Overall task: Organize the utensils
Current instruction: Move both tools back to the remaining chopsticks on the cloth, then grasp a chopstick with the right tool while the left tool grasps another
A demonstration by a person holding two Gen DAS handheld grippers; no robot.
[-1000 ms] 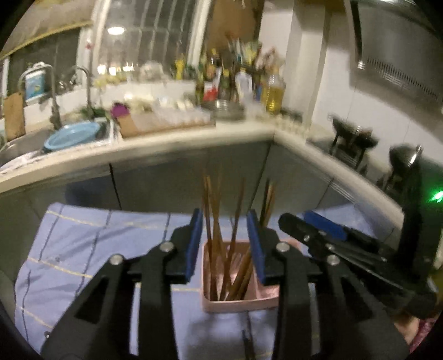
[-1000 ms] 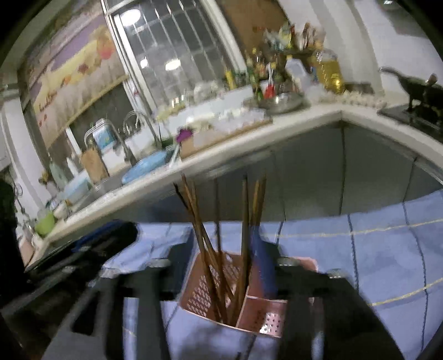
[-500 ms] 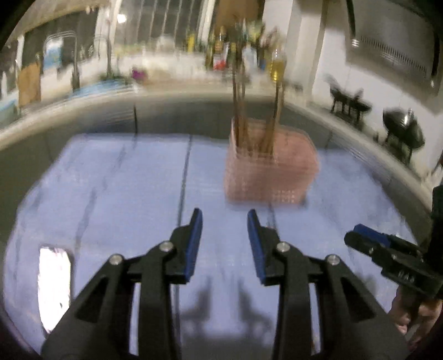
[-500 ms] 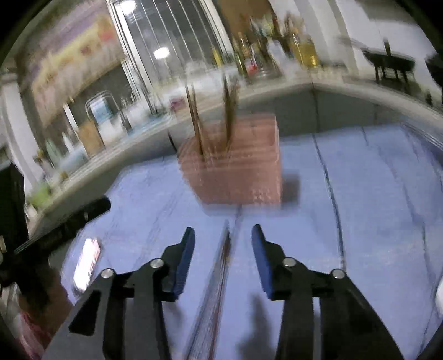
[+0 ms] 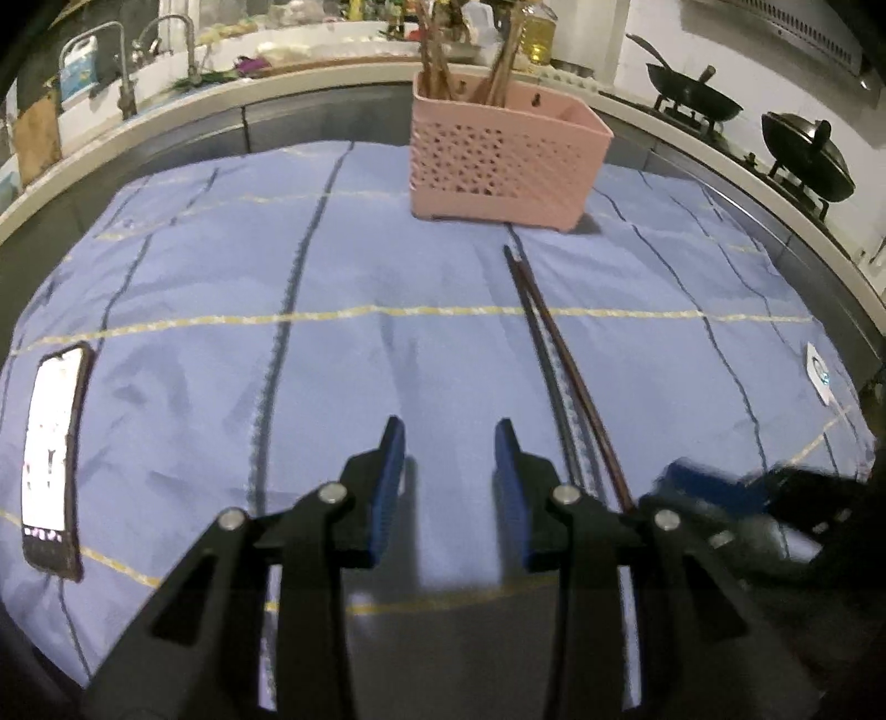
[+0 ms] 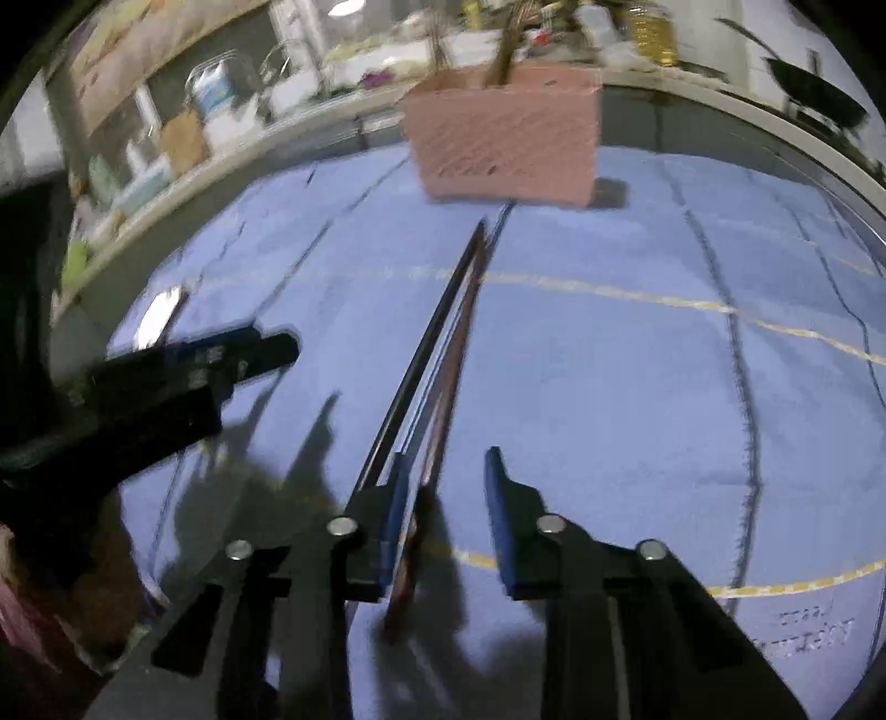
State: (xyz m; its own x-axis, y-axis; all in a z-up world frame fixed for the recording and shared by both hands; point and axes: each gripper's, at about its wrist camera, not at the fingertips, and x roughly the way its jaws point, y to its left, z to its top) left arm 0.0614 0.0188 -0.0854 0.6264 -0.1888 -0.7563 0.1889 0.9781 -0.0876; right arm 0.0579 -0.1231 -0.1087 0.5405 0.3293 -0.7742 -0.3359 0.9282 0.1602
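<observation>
A pink perforated utensil basket (image 5: 506,158) stands at the far side of the blue cloth and holds several brown chopsticks (image 5: 437,47). It also shows in the right wrist view (image 6: 506,138). A pair of dark chopsticks (image 5: 554,354) lies on the cloth, running from the basket towards me. My left gripper (image 5: 449,443) is open and empty, just left of the pair. My right gripper (image 6: 443,468) is open low over the pair's near end (image 6: 437,387), which lies between its fingers. The right gripper also shows blurred in the left wrist view (image 5: 736,493).
A lit phone (image 5: 52,448) lies at the cloth's left edge. A white tag (image 5: 819,376) sits at the right edge. Behind runs a counter with a sink tap (image 5: 188,50), bottles and two woks (image 5: 808,155) on a stove.
Both grippers have pulled back from over the basket and dropped low over the cloth. The right gripper now straddles the loose chopsticks' near end.
</observation>
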